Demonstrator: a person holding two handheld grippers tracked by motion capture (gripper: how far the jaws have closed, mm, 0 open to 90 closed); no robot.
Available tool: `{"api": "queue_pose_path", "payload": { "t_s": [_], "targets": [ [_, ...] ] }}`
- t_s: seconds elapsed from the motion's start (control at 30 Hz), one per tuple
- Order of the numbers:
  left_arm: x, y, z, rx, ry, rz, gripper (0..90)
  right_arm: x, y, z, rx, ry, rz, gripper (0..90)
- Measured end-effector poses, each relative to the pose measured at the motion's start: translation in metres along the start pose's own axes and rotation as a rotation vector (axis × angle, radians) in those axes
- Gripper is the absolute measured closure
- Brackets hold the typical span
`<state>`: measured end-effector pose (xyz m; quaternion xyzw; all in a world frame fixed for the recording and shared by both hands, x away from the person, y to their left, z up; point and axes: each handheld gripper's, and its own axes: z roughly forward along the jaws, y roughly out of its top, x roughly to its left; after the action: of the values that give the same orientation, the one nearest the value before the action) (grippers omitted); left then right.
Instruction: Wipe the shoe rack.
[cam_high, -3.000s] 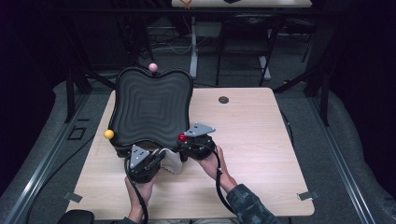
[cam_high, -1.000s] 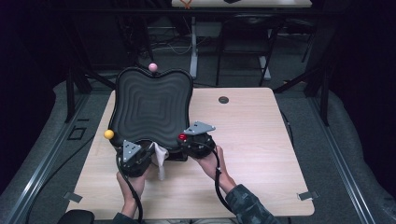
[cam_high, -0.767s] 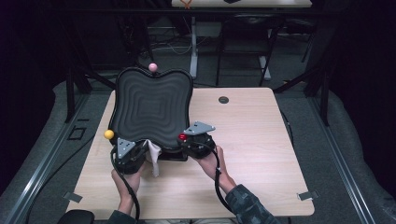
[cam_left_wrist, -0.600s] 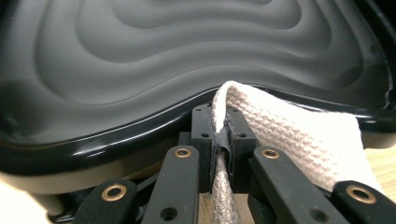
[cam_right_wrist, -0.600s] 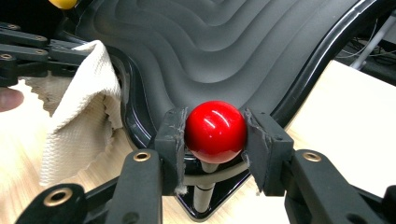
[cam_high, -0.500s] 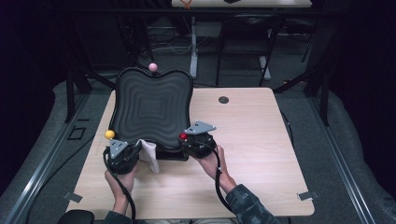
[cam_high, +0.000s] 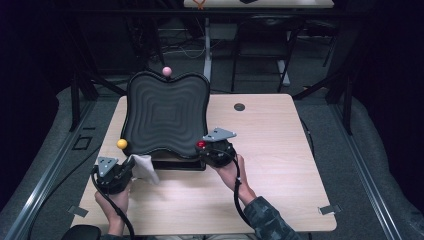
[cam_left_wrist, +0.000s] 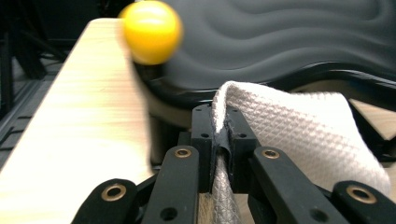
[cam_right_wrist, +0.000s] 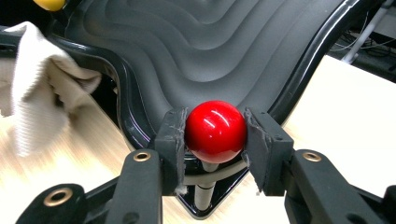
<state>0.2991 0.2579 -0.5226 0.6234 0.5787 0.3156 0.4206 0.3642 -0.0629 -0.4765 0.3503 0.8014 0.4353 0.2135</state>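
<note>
— How many knobs do you count on that board?

— Three: a pink ball (cam_high: 167, 71) at the far edge, a yellow ball (cam_high: 122, 144) at the near left corner, and a red ball (cam_high: 201, 144) at the near right corner. There is one black wavy tray (cam_high: 167, 112) tilted up on the table (cam_high: 280, 150), and one white cloth (cam_high: 142, 167)

— And your tongs?

— I hold two. My right gripper (cam_right_wrist: 215, 135) is clamped on the red ball, one pad pressed against each side of it, at the tray's near corner. My left gripper (cam_left_wrist: 220, 140) is pinched tight on a fold of the cloth; its jaws are nearly together with the weave squeezed between them

— Where is the cloth, then?

— It hangs from my left gripper (cam_high: 114, 173) just in front of the tray's near left corner, close below the yellow ball (cam_left_wrist: 150, 31), draping to the side over the table edge of the tray's base
</note>
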Motion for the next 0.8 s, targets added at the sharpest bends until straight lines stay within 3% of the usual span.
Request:
{"api": "queue_pose_path", "payload": {
  "t_s": [0.2,0.43,0.57,0.8],
  "targets": [
    [0.009,0.003,0.004,0.018,0.018,-0.008,84.1,-0.008,-0.001,-0.002,0.003,0.002,0.01,59.7],
    [0.012,0.007,0.013,0.033,0.029,-0.018,84.1,-0.015,-0.002,-0.005,0.014,-0.01,0.017,59.7],
    [0.01,0.01,0.016,0.043,0.041,-0.001,84.1,-0.02,-0.002,-0.007,0.02,-0.013,0.027,59.6],
    [0.008,0.016,0.007,0.048,0.065,0.002,84.3,-0.024,-0.003,-0.008,0.024,-0.016,0.034,59.7]
  ]
}}
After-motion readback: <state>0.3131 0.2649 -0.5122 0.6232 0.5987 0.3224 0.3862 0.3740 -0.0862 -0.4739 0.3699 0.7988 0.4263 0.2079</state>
